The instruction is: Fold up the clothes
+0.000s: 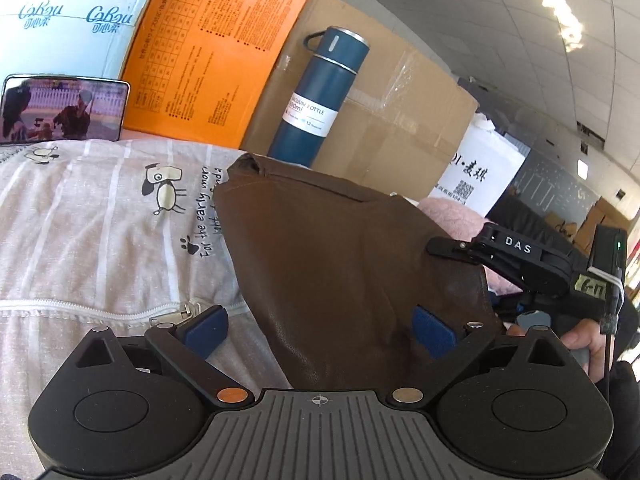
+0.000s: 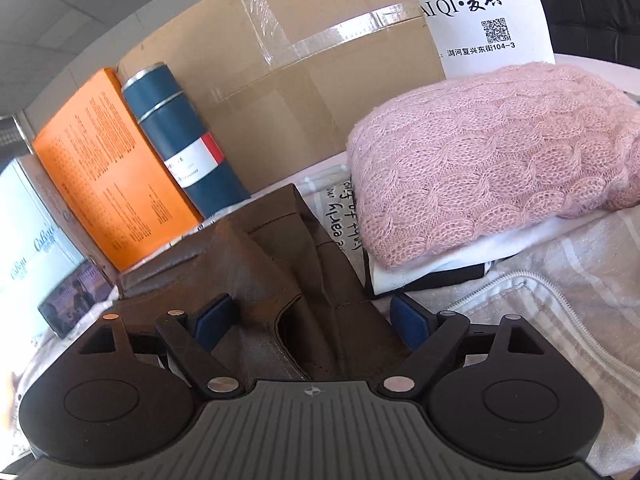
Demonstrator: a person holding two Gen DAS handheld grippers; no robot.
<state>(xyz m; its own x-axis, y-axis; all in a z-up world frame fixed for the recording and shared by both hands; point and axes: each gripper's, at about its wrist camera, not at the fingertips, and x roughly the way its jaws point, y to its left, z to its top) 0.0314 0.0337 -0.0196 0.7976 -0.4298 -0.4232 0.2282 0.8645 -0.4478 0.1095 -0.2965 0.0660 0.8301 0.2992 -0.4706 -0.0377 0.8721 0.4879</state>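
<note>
The brown leather garment (image 1: 340,264) lay on the striped bedcover (image 1: 100,220), just beside the folded pink sweater (image 2: 492,152). It looked heavy, stiff and slick, best gripped at a stitched hem. My left claw (image 1: 320,330) and right claw (image 2: 316,320) both sat low over it, tilted forward, fingers spread, pinching nothing.

The pink sweater (image 2: 496,152) hides most of the folded white garment (image 2: 432,264) beneath.
</note>
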